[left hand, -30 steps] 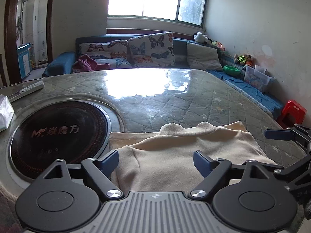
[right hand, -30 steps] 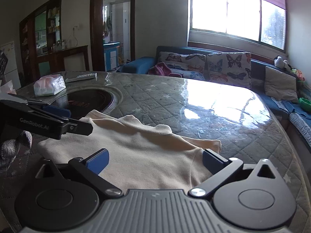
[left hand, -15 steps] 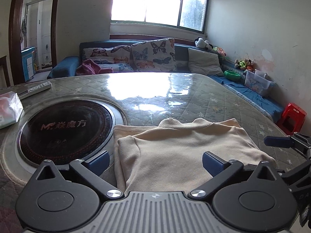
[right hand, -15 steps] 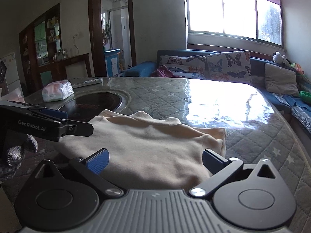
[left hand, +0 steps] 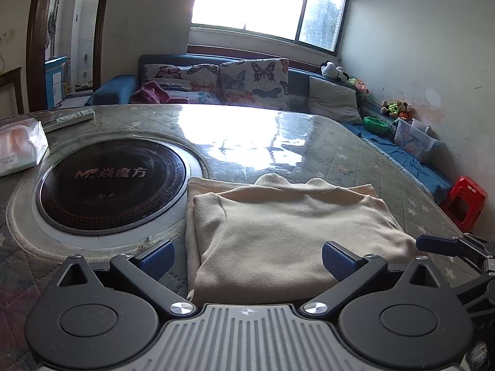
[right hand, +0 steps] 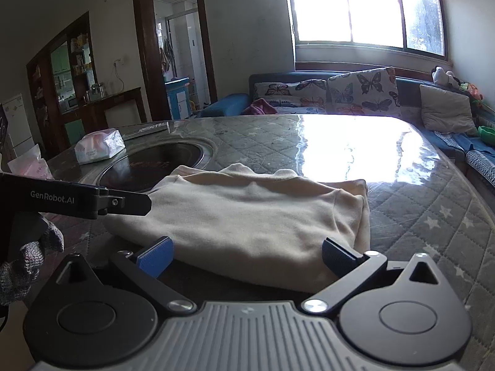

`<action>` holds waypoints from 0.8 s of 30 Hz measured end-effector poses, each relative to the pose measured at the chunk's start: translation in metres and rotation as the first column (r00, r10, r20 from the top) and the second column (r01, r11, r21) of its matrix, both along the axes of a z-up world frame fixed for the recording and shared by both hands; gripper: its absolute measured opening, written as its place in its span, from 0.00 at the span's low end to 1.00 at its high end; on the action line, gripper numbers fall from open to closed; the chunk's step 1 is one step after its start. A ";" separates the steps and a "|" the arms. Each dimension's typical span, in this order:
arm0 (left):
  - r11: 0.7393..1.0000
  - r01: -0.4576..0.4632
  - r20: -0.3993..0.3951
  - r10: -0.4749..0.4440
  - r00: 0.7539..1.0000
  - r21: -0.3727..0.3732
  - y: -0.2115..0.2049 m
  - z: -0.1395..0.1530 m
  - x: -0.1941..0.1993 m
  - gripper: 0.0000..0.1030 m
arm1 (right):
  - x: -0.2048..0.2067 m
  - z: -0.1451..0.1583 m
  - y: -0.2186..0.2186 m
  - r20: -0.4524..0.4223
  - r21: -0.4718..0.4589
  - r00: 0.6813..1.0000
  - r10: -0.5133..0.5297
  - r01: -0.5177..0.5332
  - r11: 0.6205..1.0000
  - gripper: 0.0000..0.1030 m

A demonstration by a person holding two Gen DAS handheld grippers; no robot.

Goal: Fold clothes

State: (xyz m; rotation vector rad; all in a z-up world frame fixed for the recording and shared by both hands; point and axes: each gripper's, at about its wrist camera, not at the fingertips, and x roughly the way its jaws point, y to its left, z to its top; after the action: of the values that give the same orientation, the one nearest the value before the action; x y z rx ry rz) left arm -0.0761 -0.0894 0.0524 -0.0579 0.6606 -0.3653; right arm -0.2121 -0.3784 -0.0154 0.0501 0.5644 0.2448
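The left tongs [left hand: 247,259] stand wide apart with nothing between them, hovering at the near edge of a folded cream sweater [left hand: 278,235] that lies flat on the quilted worktop [left hand: 340,154]. The right tongs [right hand: 247,255] are likewise spread and empty, just short of the same sweater [right hand: 253,216], which fills the gap ahead of both pairs. Its collar points away from the tongs, and one sleeve is folded under along each side.

Left of the left tongs and touching the sweater's edge sits a round black cooktop [left hand: 111,182] set into the worktop. Farther left beyond it lie a pack of tissues [left hand: 20,148] and a remote control [left hand: 69,118]. Off to the right, the tip of the right tongs [left hand: 439,244] reaches in beside the sweater.

In the right wrist view, the left tongs [right hand: 130,204] cross in from the left over the sweater's corner, held by a gloved hand [right hand: 27,253]. Ahead past the worktop stands a sofa [right hand: 334,92] with butterfly cushions.
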 end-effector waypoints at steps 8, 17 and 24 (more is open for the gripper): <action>0.998 -0.025 0.000 0.025 1.000 0.051 0.002 -0.001 -0.013 1.00 | -0.013 -0.002 0.004 0.025 0.035 0.999 -0.029 0.028 0.999 1.00; 0.996 -0.035 0.003 0.035 0.999 0.088 0.002 -0.001 -0.023 1.00 | -0.025 -0.001 0.006 0.065 0.032 0.996 -0.064 0.062 0.998 1.00; 0.994 -0.035 0.004 0.034 0.999 0.103 0.000 0.000 -0.029 1.00 | -0.030 -0.003 0.005 0.058 0.023 0.994 -0.091 0.090 0.996 1.00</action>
State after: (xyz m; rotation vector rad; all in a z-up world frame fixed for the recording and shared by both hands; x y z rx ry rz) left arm -0.1053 -0.0895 0.0522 0.0298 0.6746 -0.2974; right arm -0.2417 -0.3738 -0.0187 0.0873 0.4992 0.1632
